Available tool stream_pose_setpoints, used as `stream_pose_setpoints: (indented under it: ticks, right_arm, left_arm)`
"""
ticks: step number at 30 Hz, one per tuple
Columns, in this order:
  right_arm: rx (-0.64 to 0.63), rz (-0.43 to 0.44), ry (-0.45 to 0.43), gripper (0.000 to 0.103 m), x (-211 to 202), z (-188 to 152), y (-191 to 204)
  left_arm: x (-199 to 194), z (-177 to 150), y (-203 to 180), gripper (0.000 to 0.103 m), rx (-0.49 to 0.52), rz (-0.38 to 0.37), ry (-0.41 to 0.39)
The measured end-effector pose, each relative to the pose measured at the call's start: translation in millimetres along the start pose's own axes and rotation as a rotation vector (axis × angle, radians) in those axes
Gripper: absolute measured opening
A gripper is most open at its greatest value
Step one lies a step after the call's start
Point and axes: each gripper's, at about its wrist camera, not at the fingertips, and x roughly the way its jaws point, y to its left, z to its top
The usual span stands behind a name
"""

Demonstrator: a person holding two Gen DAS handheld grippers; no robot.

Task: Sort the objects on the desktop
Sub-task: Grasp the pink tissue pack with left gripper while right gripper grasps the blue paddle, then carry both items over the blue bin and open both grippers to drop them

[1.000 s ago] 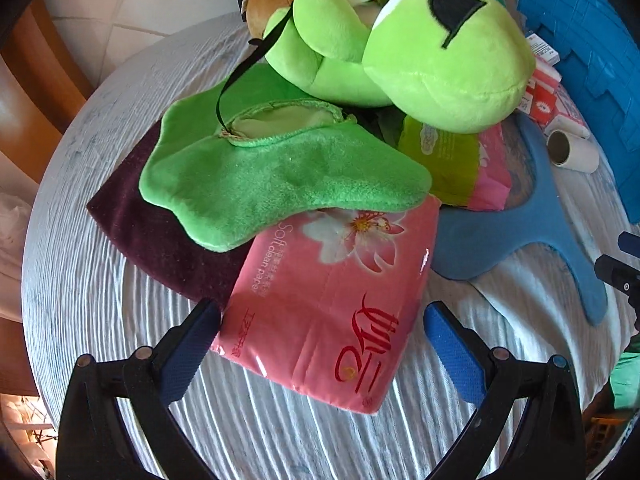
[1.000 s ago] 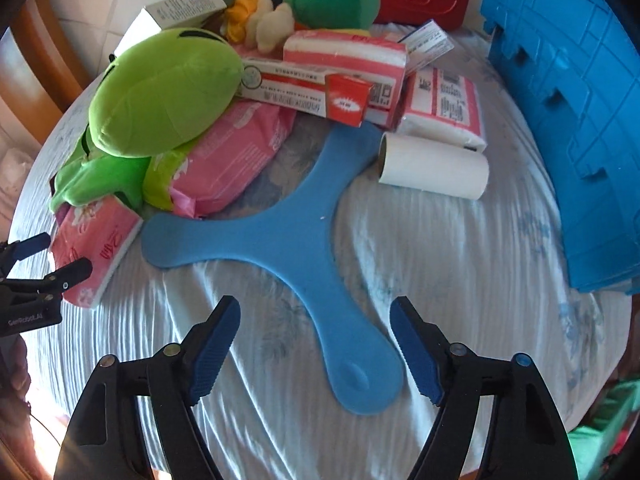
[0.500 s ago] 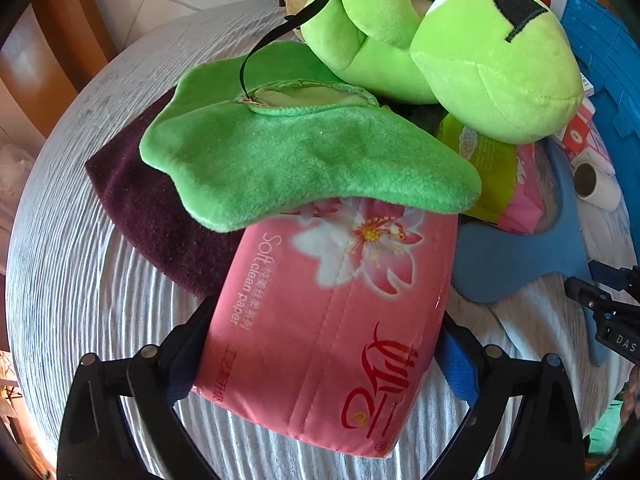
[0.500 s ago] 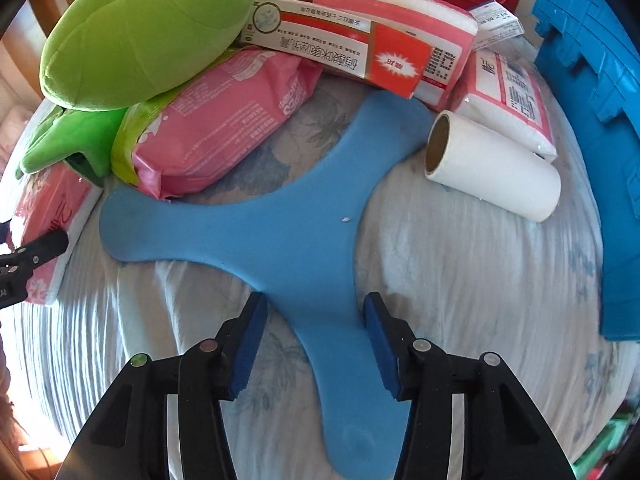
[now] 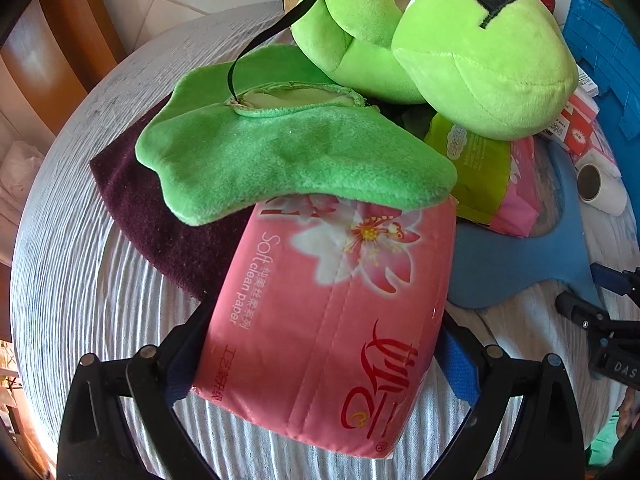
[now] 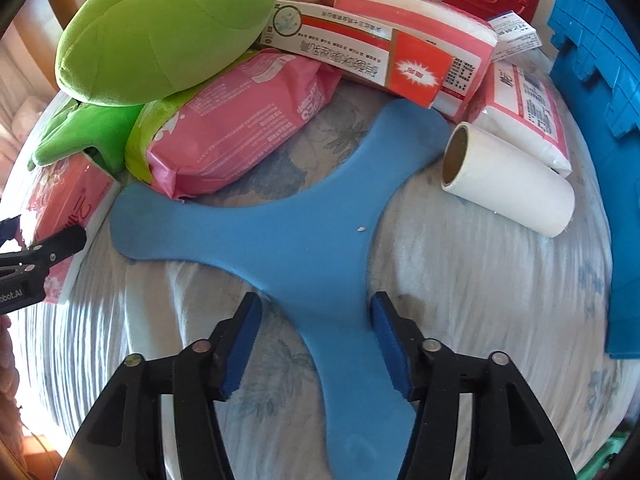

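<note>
Risk: left gripper clamps the pink tissue pack, dragging the green plush leaf; right gripper opens astride the blue foam boomerang.

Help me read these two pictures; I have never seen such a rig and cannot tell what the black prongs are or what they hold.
No robot arm here: a person holds a two-finger gripper in each hand, each with a camera looking along its fingers. The left wrist view shows the left gripper closed on a pink tissue pack. The right wrist view shows the right gripper straddling one arm of a blue three-armed foam piece, its jaws opening, pads apart from it. On the clothed table also lie a green plush toy, a pink wipes pack and a white roll.
</note>
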Motion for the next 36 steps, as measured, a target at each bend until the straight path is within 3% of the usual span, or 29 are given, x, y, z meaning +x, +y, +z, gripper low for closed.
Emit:
stream_pose_setpoints:
  ticks: [1,3,4,5,6,14,21,27,36]
  right_arm:
    - [-0.008,0.020,0.003,0.082,3,0,2]
    - [-0.023,-0.009,0.007,0.084,7,1,9]
    - [-0.029,-0.029,-0.001,0.076,7,0,11]
    - [-0.020,-0.036,-0.018,0.057,5,-1,10]
    - [-0.009,-0.045,-0.029,0.051,3,-2,8]
    - [-0.074,-0.059,-0.063,0.041,-6,-23,11]
    - [-0.083,-0.049,-0.139,0.041,-54,-39,8]
    - [-0.100,-0.076,-0.257,0.040,-132,-7,19]
    - [-0.092,-0.126,-0.369,0.040,-173,17,25]
  left_arm:
    - [0,0,0,0.100,-0.004,0.000,0.001]
    - [0,1,0,0.100,-0.013,-0.005,0.003]
    - [0,2,0,0.100,-0.015,-0.006,0.001]
    - [0,2,1,0.100,-0.019,0.000,-0.005]
    - [0,1,1,0.099,-0.021,0.003,-0.013]
    - [-26,-16,-8,0.096,0.022,0.032,-0.041]
    - [-79,-25,-25,0.096,0.071,0.017,-0.128]
    - [-123,6,-14,0.096,0.060,0.019,-0.254]
    - [-166,34,-7,0.096,0.059,0.014,-0.356]
